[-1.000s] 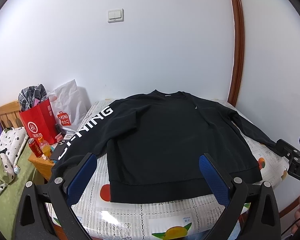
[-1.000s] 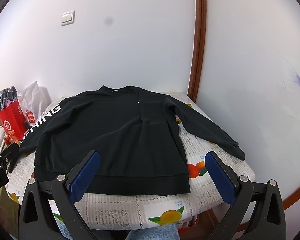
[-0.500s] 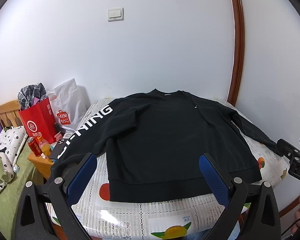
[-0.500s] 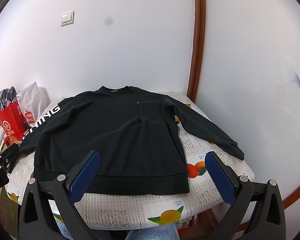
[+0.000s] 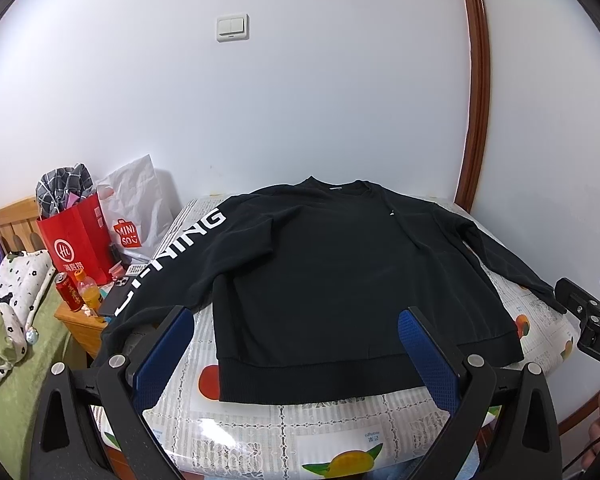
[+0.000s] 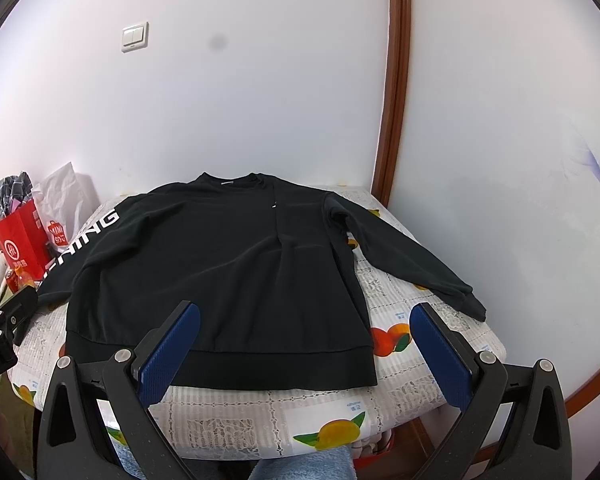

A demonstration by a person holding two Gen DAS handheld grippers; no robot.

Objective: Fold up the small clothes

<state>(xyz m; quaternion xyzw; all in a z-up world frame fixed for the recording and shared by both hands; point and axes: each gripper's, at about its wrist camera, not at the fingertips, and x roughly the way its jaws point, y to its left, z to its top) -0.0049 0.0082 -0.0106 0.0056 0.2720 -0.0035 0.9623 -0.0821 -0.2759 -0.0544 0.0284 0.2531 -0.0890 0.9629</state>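
Observation:
A black long-sleeved sweatshirt [image 5: 332, 272] lies flat, front up, on a small table, collar at the far side and hem toward me; it also shows in the right wrist view [image 6: 220, 272]. Its left sleeve with white lettering [image 5: 172, 256] hangs off the table's left edge. Its right sleeve [image 6: 404, 260] lies out to the right. My left gripper [image 5: 296, 344] is open and empty, held above the near hem. My right gripper [image 6: 304, 340] is open and empty, above the hem's right part.
The table has a white fruit-print cloth [image 6: 392, 396] and stands against a white wall with a brown trim [image 6: 396, 80]. At the left are a red paper bag [image 5: 76, 240], a white bag [image 5: 136, 204], a can and bottle on a nightstand [image 5: 80, 292], and a bed [image 5: 16, 340].
Both grippers have drifted slightly; the view of the sweatshirt is nearly the same. Both stay open and empty.

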